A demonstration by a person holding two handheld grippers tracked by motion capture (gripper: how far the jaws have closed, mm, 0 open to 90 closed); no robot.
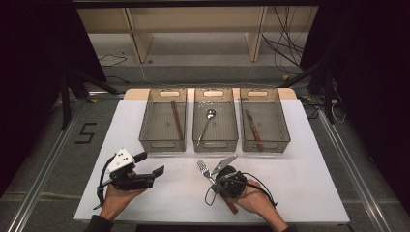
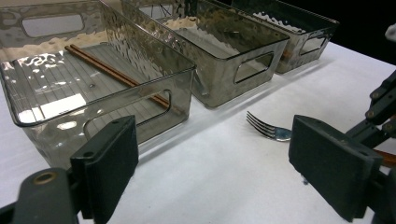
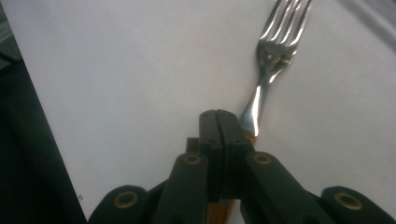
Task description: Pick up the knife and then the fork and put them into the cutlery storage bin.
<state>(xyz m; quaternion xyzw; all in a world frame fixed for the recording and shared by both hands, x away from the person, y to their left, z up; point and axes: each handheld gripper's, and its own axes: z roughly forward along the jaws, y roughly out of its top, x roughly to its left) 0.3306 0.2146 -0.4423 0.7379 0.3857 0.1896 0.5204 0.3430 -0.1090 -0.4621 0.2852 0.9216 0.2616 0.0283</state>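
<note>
A white tabletop (image 1: 300, 193) stands on a grey floor (image 1: 43, 159) marked with a black figure five (image 1: 85, 133), with metal rails (image 1: 48, 164) running past its left and right edges. Beyond the far edge stands a pale wooden shelf frame (image 1: 193, 29) with loose cables (image 1: 285, 48) on the floor beside it. Black curtains (image 1: 29, 58) darken both sides, while light falls from above.

On the table (image 1: 300, 183), three bins abreast toward twelve o'clock: chopsticks (image 1: 177, 119) in the left bin (image 1: 146, 126), spoon (image 1: 208, 123) in the middle bin (image 1: 197, 126), knife (image 1: 253, 129) in the right bin (image 1: 284, 126). Fork (image 1: 202, 167) at six o'clock from the middle bin.
</note>
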